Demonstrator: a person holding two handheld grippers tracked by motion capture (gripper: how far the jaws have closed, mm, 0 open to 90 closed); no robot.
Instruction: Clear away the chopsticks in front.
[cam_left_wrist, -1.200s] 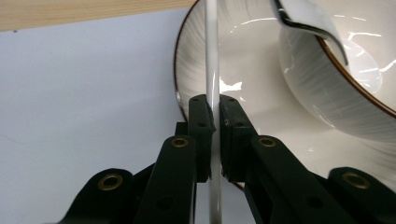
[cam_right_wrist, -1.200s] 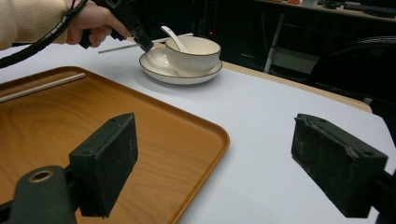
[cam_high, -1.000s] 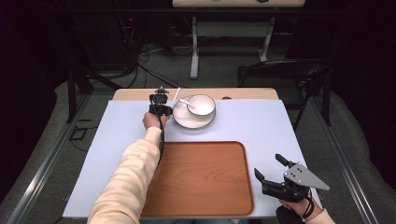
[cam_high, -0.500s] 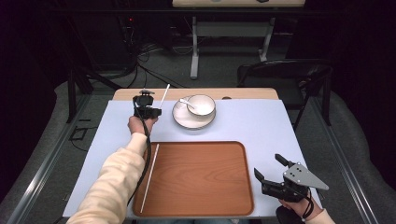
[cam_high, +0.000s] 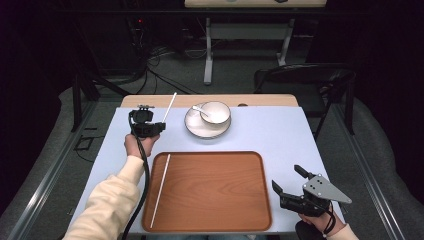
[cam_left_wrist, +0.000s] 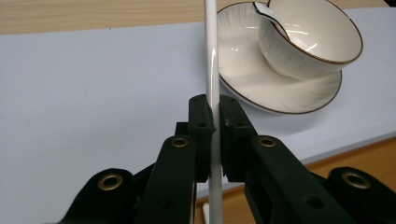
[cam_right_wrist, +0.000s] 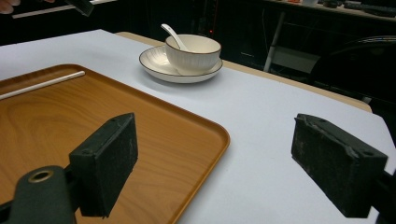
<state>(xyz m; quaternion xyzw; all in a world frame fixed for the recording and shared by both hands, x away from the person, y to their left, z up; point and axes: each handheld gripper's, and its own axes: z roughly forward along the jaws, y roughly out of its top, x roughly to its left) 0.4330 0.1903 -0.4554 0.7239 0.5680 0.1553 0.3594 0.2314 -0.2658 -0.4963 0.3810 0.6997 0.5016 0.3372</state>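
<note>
We find the left gripper raised over the pale blue table mat, beyond the far left corner of the wooden tray. Its jaws are closed on a thin white stick, which runs between the pads and extends forward past the tips toward the far edge of the table (in the left gripper view the stick passes straight up through the pinch point). Ahead of this claw and to its right we see a white saucer carrying a white bowl, with a spoon resting in the bowl. The saucer sits near the claw but does not touch it.

A second white stick lies flat inside the tray along its left edge, behind and below the left gripper, well apart from it.

We find the right gripper held just off the near right corner of the tray, jaws spread wide with nothing between them. In the right gripper view the tray lies ahead and to the left of the claw, the stick rests at its far left side, and the bowl stands well ahead on the saucer.
</note>
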